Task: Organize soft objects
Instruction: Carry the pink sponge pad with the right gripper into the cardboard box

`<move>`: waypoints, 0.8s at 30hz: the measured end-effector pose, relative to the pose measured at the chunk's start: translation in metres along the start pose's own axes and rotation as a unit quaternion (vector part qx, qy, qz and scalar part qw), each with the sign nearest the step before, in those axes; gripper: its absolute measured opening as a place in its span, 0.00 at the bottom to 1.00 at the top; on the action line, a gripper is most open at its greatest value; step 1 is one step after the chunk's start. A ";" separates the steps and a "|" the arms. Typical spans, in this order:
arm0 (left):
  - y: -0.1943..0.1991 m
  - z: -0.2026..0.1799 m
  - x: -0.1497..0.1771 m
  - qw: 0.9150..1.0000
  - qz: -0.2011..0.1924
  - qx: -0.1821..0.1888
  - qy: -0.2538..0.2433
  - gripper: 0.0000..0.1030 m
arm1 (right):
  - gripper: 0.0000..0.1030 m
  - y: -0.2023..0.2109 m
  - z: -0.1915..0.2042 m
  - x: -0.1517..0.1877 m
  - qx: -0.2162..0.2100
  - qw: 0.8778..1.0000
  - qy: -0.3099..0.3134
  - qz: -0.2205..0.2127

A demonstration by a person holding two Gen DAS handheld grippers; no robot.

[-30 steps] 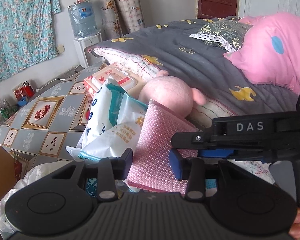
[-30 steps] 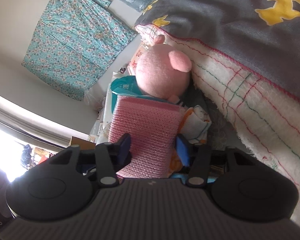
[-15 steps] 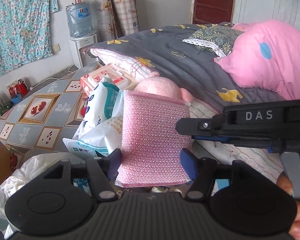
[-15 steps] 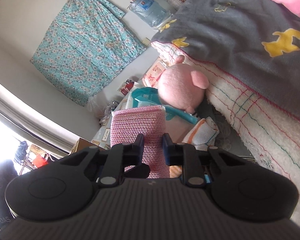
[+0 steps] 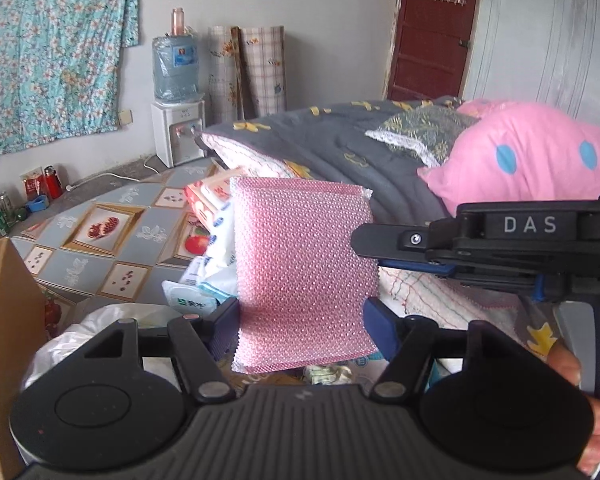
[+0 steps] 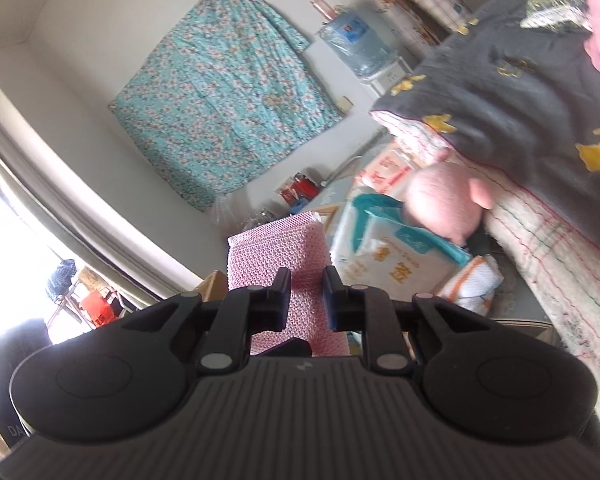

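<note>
While the flat pink knitted scouring pad (image 5: 304, 276) is being held upright in the middle of the left wrist view, the left gripper (image 5: 300, 320) is being kept released, its blue-padded fingers (image 5: 376, 326) standing on either side of the pad without pressing, so the grasp appears to be handed over. At mid right the right gripper (image 5: 404, 240) is being closed on the pad's edge, probably to carry it alone. Lower left, a brown cardboard box (image 5: 4, 320) is possibly being used as the destination.

As seen in the right wrist view, the right gripper is being clenched at lower centre on the pad, well above the pink plush toy (image 6: 444, 204) and white tissue packs (image 6: 388, 252) lying at mid right against the bed.
</note>
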State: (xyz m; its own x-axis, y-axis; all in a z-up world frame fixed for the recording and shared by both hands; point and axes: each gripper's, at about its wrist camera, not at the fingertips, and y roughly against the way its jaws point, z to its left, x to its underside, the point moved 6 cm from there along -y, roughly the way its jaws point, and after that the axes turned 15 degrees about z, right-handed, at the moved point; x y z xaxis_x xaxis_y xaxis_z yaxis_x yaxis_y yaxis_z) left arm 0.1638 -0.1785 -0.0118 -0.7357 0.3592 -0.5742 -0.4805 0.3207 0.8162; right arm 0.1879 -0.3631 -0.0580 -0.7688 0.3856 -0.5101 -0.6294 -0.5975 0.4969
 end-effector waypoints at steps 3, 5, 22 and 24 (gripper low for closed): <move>0.024 0.011 0.003 1.000 -0.017 -0.001 0.016 0.66 | 0.16 0.005 0.026 0.001 -0.014 1.000 0.024 -0.003; 0.040 0.021 0.006 0.999 -0.030 -0.008 0.028 0.66 | 0.16 0.006 0.046 0.003 -0.026 0.999 0.041 -0.002; 0.138 0.147 0.035 0.979 -0.057 -0.118 0.156 0.66 | 0.16 -0.071 0.229 0.021 -0.134 0.977 0.130 0.104; 0.141 0.165 0.035 0.975 -0.051 -0.128 0.172 0.66 | 0.16 -0.089 0.245 0.021 -0.138 0.973 0.132 0.128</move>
State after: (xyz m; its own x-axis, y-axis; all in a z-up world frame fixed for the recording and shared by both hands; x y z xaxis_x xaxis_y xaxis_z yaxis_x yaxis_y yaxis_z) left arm 0.1486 0.0238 0.0729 -0.7739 0.0073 -0.6333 -0.6301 0.0931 0.7709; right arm 0.1997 -0.1298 0.0591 -0.8174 0.0278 -0.5755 -0.3396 -0.8301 0.4423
